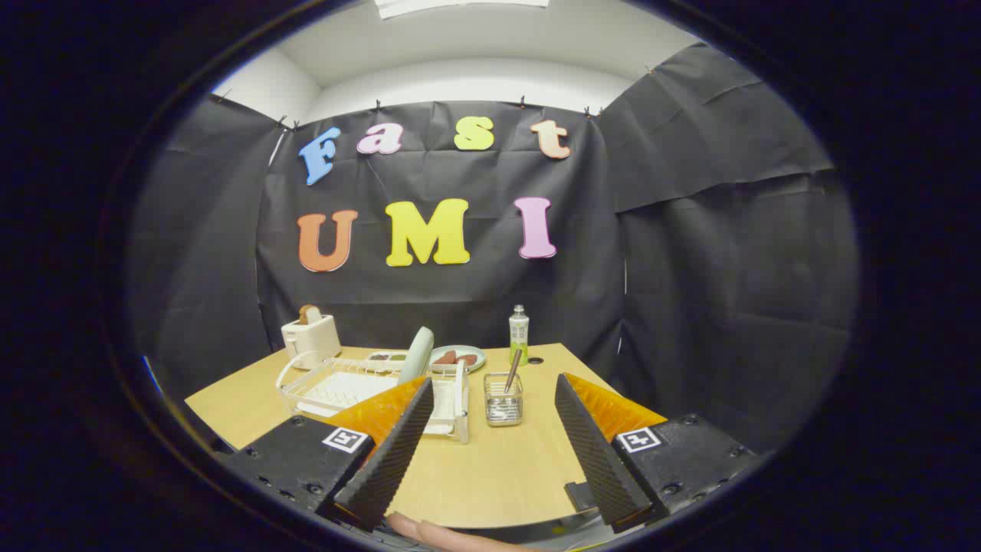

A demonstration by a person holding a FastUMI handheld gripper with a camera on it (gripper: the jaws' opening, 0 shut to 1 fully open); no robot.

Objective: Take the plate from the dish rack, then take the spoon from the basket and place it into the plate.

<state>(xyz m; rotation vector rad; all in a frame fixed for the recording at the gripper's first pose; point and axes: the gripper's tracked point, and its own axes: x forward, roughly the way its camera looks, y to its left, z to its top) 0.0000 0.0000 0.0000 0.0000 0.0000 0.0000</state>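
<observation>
Now: hand-held gripper (490, 429) wide, empty | plate (418, 354) upright in dish rack (322, 387) | spoon (512, 371) in basket (503, 400) on bench (490, 475)

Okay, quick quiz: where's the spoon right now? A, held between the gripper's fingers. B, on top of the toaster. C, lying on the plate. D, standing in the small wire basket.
D: the spoon stands in the wire basket, beyond the open gripper.

A wooden table (490, 475) spreads ahead of the gripper's (490, 452) parted fingers. Beyond them sit a dish rack (337, 387), a wire basket (503, 402), a toaster (310, 340), a bottle (519, 333) and a plate of food (458, 357).
</observation>
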